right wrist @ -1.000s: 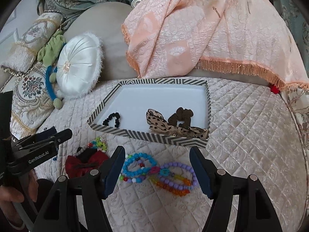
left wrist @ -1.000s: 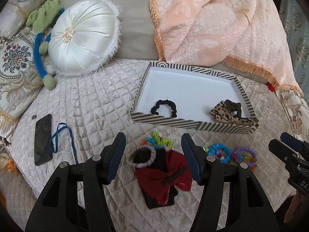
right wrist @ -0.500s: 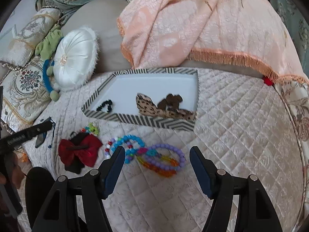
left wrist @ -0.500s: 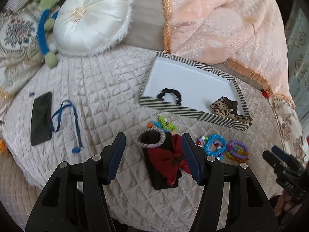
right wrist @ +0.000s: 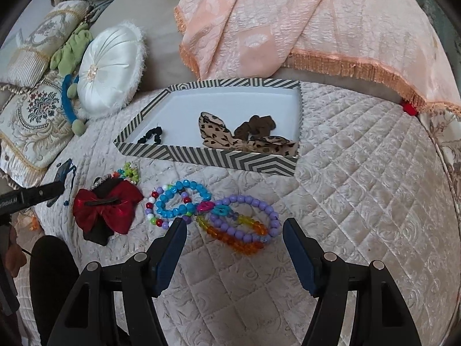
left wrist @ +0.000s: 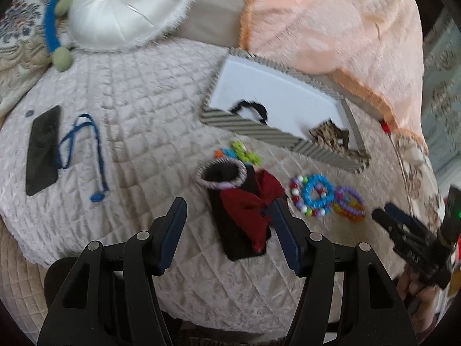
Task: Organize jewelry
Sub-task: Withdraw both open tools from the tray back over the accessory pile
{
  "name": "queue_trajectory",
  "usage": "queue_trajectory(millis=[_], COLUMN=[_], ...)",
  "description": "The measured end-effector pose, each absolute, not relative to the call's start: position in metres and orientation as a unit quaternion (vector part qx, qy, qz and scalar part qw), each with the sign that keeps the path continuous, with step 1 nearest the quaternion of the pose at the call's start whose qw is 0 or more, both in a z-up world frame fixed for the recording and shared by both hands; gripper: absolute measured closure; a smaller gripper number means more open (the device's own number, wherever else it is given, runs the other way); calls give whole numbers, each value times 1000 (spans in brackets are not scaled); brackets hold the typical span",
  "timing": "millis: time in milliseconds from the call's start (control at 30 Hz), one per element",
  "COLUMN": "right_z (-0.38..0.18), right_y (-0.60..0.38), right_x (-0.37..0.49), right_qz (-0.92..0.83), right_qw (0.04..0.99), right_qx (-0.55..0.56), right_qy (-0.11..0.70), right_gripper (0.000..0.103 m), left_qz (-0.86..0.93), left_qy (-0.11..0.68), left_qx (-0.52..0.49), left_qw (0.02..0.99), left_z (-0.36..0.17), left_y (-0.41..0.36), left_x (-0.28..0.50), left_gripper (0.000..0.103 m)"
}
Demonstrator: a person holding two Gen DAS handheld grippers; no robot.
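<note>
- our left gripper (left wrist: pixel 229 225) is wide and empty, our right gripper (right wrist: pixel 234 243) also wide, holding nothing.
- nearest lie the beaded bracelets (right wrist: pixel 213 216) – about four, tangled; we should close on one loop only and lift slowly.
- beside them one red bow (right wrist: pixel 106 206).
- farther, the striped tray (right wrist: pixel 207 158) holds three pieces – one black scrunchie (right wrist: pixel 150 136), one leopard bow (right wrist: pixel 222 137), one brown scrunchie (right wrist: pixel 255 125).

Left gripper (left wrist: pixel 227 210): fingers wide apart, nothing between them
Red bow (left wrist: pixel 247 201): on quilt, just ahead of fingers
Striped tray (left wrist: pixel 247 122): holds black scrunchie (left wrist: pixel 253 108)
Bead bracelets (left wrist: pixel 319 193): right of bow
Phone (left wrist: pixel 43 150): far left
</note>
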State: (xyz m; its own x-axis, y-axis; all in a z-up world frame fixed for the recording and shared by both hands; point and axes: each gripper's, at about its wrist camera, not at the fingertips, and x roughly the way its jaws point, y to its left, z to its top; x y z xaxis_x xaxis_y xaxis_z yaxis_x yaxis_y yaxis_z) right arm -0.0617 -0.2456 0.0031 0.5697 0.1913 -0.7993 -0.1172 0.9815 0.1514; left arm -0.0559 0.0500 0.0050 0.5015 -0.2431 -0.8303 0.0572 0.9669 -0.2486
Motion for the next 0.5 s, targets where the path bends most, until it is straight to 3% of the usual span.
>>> queue_trajectory(millis=[167,500], right_z=[-1,-15], right_y=[-236,-220], right_x=[-50,-2], right_qz=[106,165], right_qw=[879,855], right_qx=[24,-15], right_qy=[465,491], right_gripper=[36,36], left_qz=[-116,-174], left_qy=[491,488], left_qx=[-23,105], left_qw=[863,849], left_z=[-1,-17], left_y=[23,-22], left_x=[-54,-42], left_gripper=[31,30])
